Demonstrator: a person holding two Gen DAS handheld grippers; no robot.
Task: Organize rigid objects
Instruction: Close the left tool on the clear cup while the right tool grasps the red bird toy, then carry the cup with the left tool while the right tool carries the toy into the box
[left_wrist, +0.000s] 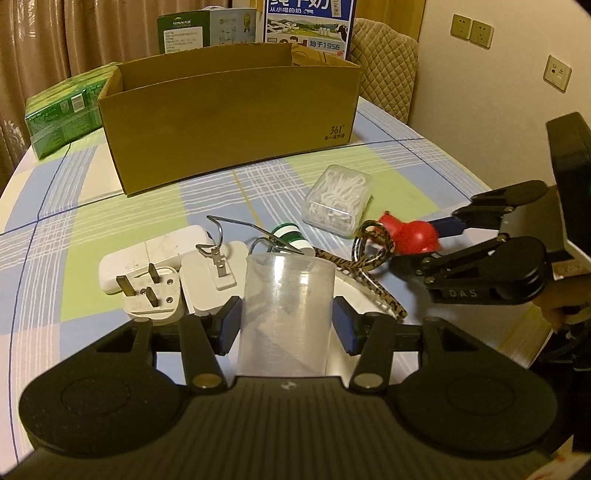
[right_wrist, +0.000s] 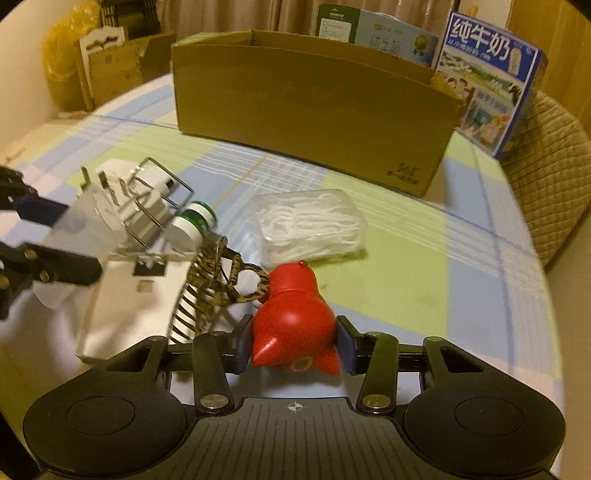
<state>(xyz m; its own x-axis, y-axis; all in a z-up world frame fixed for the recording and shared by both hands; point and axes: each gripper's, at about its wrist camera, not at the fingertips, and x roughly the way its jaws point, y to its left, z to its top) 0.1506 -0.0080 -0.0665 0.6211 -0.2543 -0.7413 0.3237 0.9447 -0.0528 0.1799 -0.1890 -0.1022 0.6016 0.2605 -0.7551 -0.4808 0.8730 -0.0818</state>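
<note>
Clear cup (left_wrist: 286, 314) between left claw (left_wrist: 287, 326) pads.

Between the cluttered near patch and the open cardboard box (left_wrist: 229, 122) lies a bare band of table (left_wrist: 406, 162), wide enough for a tool to travel across. The box's tall front wall stands in the way; its open top is unobstructed. Ahead of the left tool (left_wrist: 286, 321), white plugs (left_wrist: 173, 280), a wire clip (left_wrist: 221, 236) and a green-capped bottle (left_wrist: 291, 236) crowd together. The clear floss case (right_wrist: 310, 225) sits just beyond the right tool (right_wrist: 293, 341), with a leopard-print clip (right_wrist: 218, 280) crowding its left side. The table to its right is bare.
</note>
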